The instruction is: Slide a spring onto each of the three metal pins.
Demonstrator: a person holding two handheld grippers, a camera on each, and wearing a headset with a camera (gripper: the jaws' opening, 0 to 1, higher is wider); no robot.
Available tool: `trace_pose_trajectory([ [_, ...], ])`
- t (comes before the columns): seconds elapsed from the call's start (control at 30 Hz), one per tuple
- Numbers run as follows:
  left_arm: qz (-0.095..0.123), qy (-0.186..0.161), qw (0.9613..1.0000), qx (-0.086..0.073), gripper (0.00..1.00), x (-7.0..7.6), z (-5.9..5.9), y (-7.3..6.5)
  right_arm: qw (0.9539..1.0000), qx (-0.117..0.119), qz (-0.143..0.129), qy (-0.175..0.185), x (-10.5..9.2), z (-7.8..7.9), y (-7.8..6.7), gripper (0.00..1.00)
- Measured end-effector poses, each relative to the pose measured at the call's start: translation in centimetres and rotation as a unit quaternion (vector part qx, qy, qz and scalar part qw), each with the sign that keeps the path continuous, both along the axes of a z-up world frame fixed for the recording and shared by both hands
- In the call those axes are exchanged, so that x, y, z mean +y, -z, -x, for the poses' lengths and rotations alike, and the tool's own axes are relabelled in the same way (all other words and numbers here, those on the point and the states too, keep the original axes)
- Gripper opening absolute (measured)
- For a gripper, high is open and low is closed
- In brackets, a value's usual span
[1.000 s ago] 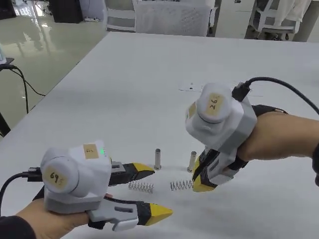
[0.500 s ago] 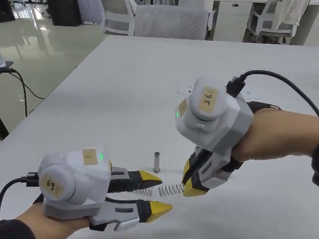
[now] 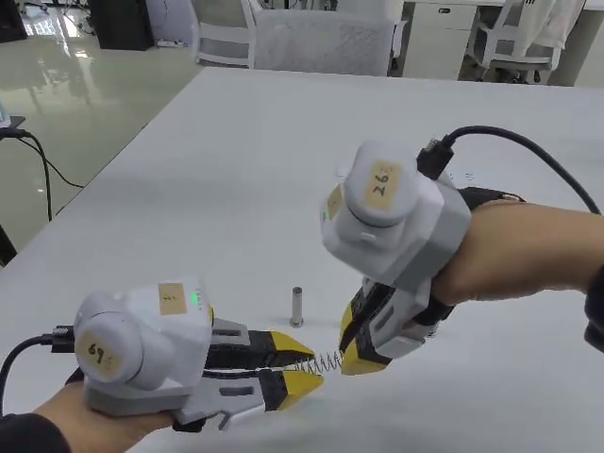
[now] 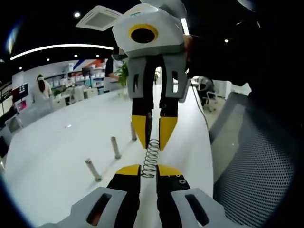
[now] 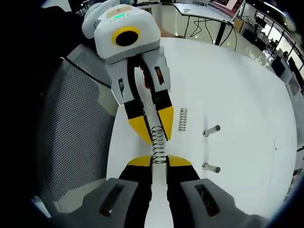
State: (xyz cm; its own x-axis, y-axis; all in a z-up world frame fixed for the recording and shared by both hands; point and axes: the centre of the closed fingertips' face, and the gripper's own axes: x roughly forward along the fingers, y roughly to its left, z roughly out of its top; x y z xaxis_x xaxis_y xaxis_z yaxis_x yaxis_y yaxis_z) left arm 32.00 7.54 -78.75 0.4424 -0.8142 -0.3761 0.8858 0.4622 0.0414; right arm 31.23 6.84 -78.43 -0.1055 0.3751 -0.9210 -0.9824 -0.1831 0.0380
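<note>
Two grippers were on one spring here. The right gripper (image 3: 349,355) had its yellow-tipped jaws pinched shut on one end of a small silver coil spring (image 3: 323,360). The left gripper (image 3: 312,366) was closed in on the other end, tips snug against the coil. So the spring was stretched out between the two sets of tips, held up off the white tabletop (image 3: 236,189), with the grippers pointing nose to nose. From the left gripper view, the spring ran straight from its own jaws up into the other gripper's jaws. The right gripper view showed the same thing mirrored. Just off to the side, three short grey metal pins (image 4: 115,147) stood upright in a loose row on the table, all bare, nothing slid onto any of them. In the head view, one of those pins sat just beyond the meeting point of the tips, close but not touching anything. A second silver coil spring (image 5: 183,119) lay flat on the table near the pins, apart from them and from both grippers. A grey mesh chair (image 4: 256,166) was at the table's edge behind the person.
</note>
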Motion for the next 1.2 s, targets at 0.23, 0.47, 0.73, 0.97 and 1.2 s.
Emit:
trace_pose_trajectory([
  [0.23, -0.002, 0.001, 1.0000, 0.002, 0.03, 0.0, 0.0, 0.1, 0.9998, -0.012, -0.014, -0.004, 0.7, 0.3, -1.3, 0.08],
  [0.47, -0.001, 0.002, 1.0000, -0.001, 0.03, 0.0, 0.1, 0.0, 0.9991, -0.025, -0.032, -0.015, 1.8, 0.5, -2.5, 0.08],
  [0.73, 0.003, 0.003, 1.0000, -0.007, 0.03, -0.1, 0.2, -0.3, 0.9981, -0.021, -0.056, -0.017, 2.8, 0.8, -3.2, 0.08],
  [0.97, 0.005, 0.002, 0.9999, -0.009, 0.03, -0.1, 0.1, -0.4, 0.9980, -0.018, -0.059, -0.017, 2.7, 0.7, -3.3, 0.08],
  [1.2, 0.005, 0.003, 0.9999, -0.010, 0.03, 0.0, 0.1, -0.4, 0.9980, -0.007, -0.062, -0.015, 2.8, 0.9, -2.9, 0.13],
])
